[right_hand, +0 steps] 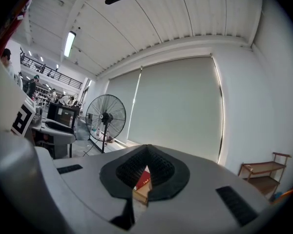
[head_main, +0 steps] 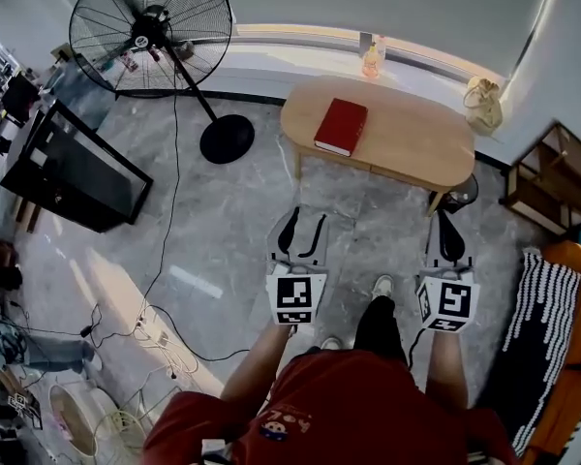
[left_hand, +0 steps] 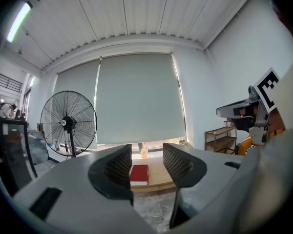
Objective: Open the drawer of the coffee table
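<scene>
Person wears red shirt (head_main: 358, 410), black trousers (head_main: 378, 325); grey hand-held grippers (head_main: 305, 221) (head_main: 446, 219) bear marker cubes (head_main: 295, 298) (head_main: 446, 303).

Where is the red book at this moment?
In the head view the red book lies flat on the left part of the wooden coffee table, right of the standing fan and near the bottle on the windowsill.

Bare floor (head_main: 368, 216) up to the coffee table (head_main: 407, 134) — fan stand (head_main: 226, 139) to its left, wooden shelf (head_main: 552, 177) right

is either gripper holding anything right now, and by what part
Nothing is held: fingers of the left gripper stand apart, empty; those of the right gripper are closed on nothing.
</scene>
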Available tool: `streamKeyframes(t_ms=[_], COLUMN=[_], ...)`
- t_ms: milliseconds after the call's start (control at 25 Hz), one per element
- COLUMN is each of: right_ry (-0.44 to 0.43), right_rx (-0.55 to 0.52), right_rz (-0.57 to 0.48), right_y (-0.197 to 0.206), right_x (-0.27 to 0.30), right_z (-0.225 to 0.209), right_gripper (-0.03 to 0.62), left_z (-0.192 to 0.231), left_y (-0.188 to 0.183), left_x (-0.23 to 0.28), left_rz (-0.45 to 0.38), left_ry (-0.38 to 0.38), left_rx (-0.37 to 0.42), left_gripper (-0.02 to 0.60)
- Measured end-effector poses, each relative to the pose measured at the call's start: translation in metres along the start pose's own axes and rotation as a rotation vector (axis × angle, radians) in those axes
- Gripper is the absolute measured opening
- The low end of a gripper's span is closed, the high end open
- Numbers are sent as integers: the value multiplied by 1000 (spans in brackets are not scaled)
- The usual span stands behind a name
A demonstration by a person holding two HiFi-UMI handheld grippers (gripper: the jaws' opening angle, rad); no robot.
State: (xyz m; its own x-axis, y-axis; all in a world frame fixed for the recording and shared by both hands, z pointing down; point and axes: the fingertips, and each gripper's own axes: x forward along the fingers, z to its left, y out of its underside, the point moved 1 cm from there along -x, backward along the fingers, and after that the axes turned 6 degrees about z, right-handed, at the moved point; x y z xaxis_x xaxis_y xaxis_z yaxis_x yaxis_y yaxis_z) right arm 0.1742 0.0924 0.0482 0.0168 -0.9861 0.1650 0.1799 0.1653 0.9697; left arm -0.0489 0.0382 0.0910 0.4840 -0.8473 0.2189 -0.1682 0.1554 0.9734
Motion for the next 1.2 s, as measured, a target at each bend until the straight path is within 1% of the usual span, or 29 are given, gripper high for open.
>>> streamKeyframes(t_ms=[200, 480, 600, 800, 1000, 1200], right_ry=[-36, -65, -74, -84, -105, -129], right_rx=[9, 59, 64, 78, 88, 88], right_rz=[-20, -31, -38, -43, -35, -29], right_y=[-7, -9, -7, -3, 1, 1], right_x=[51, 125, 153, 190, 216, 233], right_z=[-35, -123, -151, -191, -214, -211], right_gripper=[-5, -5, -6, -6, -5, -5], left_z=[-7, -44, -54, -70, -80, -73], left_y=[-17, -59, -71, -83, -92, -94], left_x=[55, 152, 186, 233, 259, 269], left_rz=[10, 13, 10, 20, 23, 24], left_ry=[-25, -39, -50, -72, -89, -101], left_rx=[3, 23, 14, 27, 27, 25], left_gripper=[189, 189, 189, 189, 189, 189])
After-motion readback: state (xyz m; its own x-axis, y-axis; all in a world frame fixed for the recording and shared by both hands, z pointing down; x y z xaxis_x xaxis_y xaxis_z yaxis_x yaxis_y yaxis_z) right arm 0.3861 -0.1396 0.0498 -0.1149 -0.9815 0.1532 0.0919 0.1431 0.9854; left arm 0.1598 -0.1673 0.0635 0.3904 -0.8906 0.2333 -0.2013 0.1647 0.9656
